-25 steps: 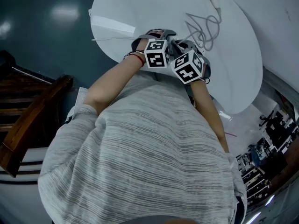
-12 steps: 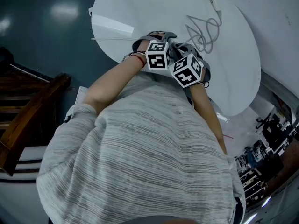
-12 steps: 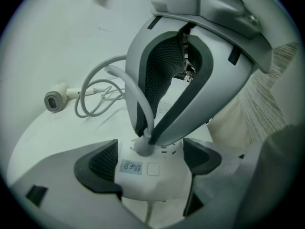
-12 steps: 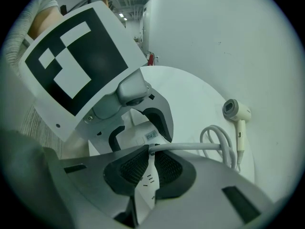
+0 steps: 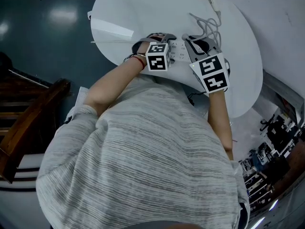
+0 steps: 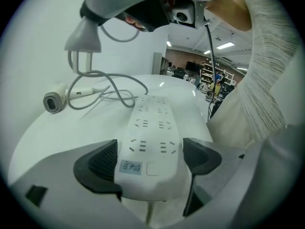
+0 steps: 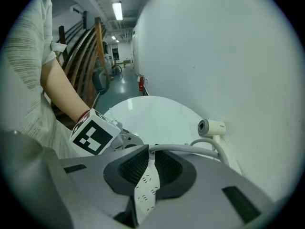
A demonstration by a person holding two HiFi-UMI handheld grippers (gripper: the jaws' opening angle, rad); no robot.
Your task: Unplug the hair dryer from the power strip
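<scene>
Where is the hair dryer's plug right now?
In the left gripper view the plug hangs upper left, pinched in the right claw, clear above the power strip.

You were working in what looked like a lab or workshop hall, not a home. The round white counter (image 5: 143, 13) stood close against a plain white wall (image 7: 214, 56), on a glossy dark teal floor (image 5: 43, 37) of the industrial kind. To the counter's left in the head view rose a dark wooden staircase (image 5: 28, 123). Beyond the counter, away from that wall, the room opened into a long space under strip lights (image 6: 226, 46), with stocked shelving racks (image 6: 202, 73) and cluttered workbenches (image 5: 276, 142).
</scene>
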